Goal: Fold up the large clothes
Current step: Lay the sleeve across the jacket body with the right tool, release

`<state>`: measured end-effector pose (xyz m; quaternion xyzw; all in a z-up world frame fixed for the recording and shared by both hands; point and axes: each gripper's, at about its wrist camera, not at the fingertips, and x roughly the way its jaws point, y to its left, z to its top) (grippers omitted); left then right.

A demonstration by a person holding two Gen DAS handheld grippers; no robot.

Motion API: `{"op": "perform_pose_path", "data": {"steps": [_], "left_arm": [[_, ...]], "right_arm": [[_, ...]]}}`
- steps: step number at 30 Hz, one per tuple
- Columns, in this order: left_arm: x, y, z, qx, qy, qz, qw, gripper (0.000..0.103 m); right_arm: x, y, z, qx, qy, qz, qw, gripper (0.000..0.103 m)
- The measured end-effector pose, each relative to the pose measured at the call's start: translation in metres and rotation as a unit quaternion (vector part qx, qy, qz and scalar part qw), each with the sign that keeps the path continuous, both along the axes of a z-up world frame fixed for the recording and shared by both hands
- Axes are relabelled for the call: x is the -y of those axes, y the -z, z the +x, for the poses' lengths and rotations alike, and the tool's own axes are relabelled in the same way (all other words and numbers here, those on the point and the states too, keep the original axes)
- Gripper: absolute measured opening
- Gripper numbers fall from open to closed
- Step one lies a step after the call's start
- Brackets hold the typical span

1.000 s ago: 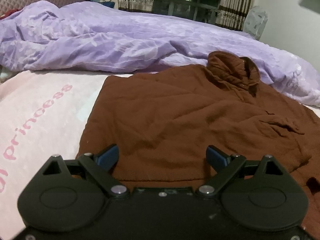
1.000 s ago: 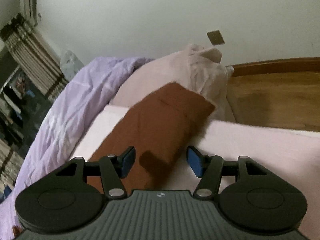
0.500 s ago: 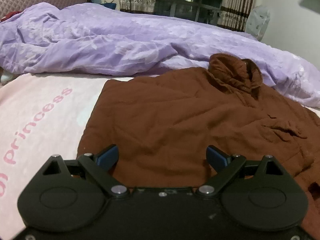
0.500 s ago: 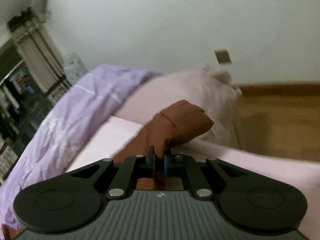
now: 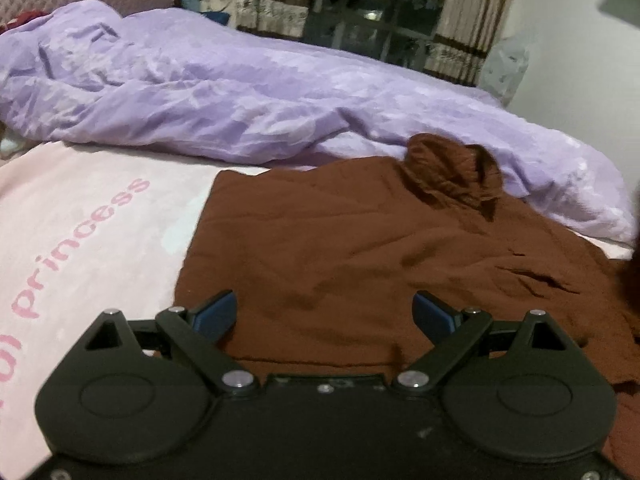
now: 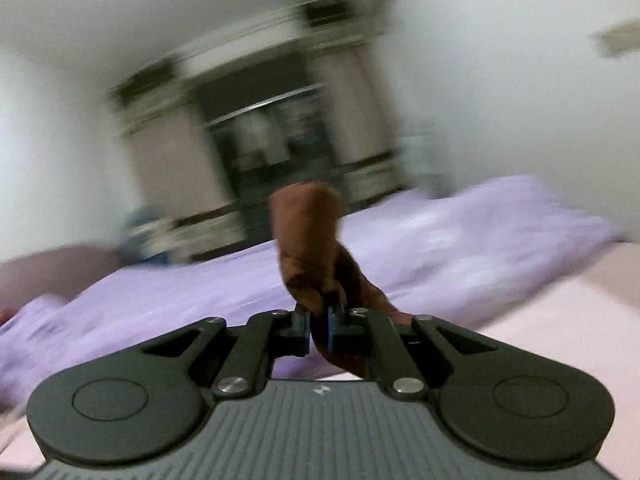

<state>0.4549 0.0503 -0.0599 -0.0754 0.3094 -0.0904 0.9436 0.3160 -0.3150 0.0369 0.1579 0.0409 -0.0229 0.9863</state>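
The bed (image 5: pixel 80 216) carries a pink sheet with the word "princess" printed along its left part. A purple quilt (image 5: pixel 224 96) lies crumpled across the far side of the bed, from left to right.

The brown garment (image 5: pixel 352 248) lies spread on the pink sheet, nearer than the quilt, with its rumpled collar (image 5: pixel 452 172) touching the quilt's edge. Its left edge runs straight; its right part is creased and bunched.

A window with striped curtains (image 5: pixel 460 20) stands beyond the bed.

The left tool (image 5: pixel 324 312) hovers low over the near hem of the garment. Its two blue-padded fingers (image 5: pixel 214 312) are spread wide apart and grip nothing.

The right tool (image 6: pixel 319 330) is clenched on a sleeve (image 6: pixel 308 240) of brown cloth. The sleeve rises upright past the pinched pads, and more cloth trails down to the right behind the fingers. The right wrist view is heavily blurred; the sleeve probably belongs to the same garment, but the join is not visible. Quilt and pink sheet show below and behind the sleeve.
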Motion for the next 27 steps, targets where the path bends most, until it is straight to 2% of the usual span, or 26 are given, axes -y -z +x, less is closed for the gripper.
{"op": "perform_pose_path", "data": {"steps": [1,2,3,4,7,9,12,16,18,20,22,23,24,25,27], "left_arm": [[0.002,-0.002,-0.002,0.001,0.005,-0.004,1.0,0.096],[0.004,-0.005,-0.004,0.001,0.013,-0.013,0.9998,0.096],[0.005,-0.007,-0.006,0.001,0.022,-0.023,0.9995,0.096],[0.006,-0.01,-0.007,0.0,0.029,-0.035,0.999,0.096],[0.009,-0.015,-0.008,-0.013,0.052,-0.074,0.9958,0.096],[0.012,-0.013,-0.003,-0.033,0.064,-0.108,0.9915,0.096],[0.022,-0.002,0.015,-0.076,0.071,-0.17,0.9799,0.096],[0.052,0.017,0.041,-0.128,0.083,-0.24,0.9587,0.094],[0.071,0.021,0.05,-0.133,0.085,-0.244,0.9569,0.089],[0.089,0.023,0.062,-0.134,0.078,-0.23,0.9608,0.087],[0.103,0.028,0.071,-0.137,0.07,-0.222,0.9627,0.07],[0.107,0.028,0.074,-0.14,0.072,-0.221,0.9625,0.04],[0.11,0.028,0.075,-0.144,0.078,-0.225,0.9604,0.017],[0.111,0.026,0.073,-0.145,0.086,-0.236,0.957,0.016],[0.106,0.018,0.06,-0.118,0.098,-0.236,0.9596,0.014]], "right_arm": [[-0.022,0.002,0.007,-0.004,-0.034,-0.003,0.999,0.025],[-0.049,0.008,0.018,-0.017,-0.08,-0.008,0.997,0.044],[-0.075,0.016,0.029,-0.039,-0.119,-0.013,0.992,0.057],[-0.096,0.023,0.037,-0.063,-0.142,-0.021,0.988,0.076],[-0.129,0.042,0.045,-0.112,-0.181,-0.025,0.977,0.069],[-0.122,0.045,0.039,-0.122,-0.188,-0.002,0.975,0.069],[-0.083,0.044,0.032,-0.132,-0.145,0.034,0.98,0.07],[-0.013,0.056,0.015,-0.149,-0.041,0.071,0.985,0.073],[0.015,0.065,0.007,-0.16,-0.014,0.096,0.982,0.074],[0.036,0.075,0.002,-0.171,0.005,0.121,0.978,0.074],[0.048,0.086,-0.001,-0.182,0.019,0.132,0.974,0.074],[0.051,0.091,-0.001,-0.186,0.021,0.134,0.973,0.074],[0.055,0.094,-0.001,-0.19,0.023,0.137,0.972,0.074],[0.057,0.096,-0.001,-0.192,0.024,0.14,0.971,0.074],[0.055,0.099,-0.002,-0.188,0.021,0.141,0.972,0.074]]}}
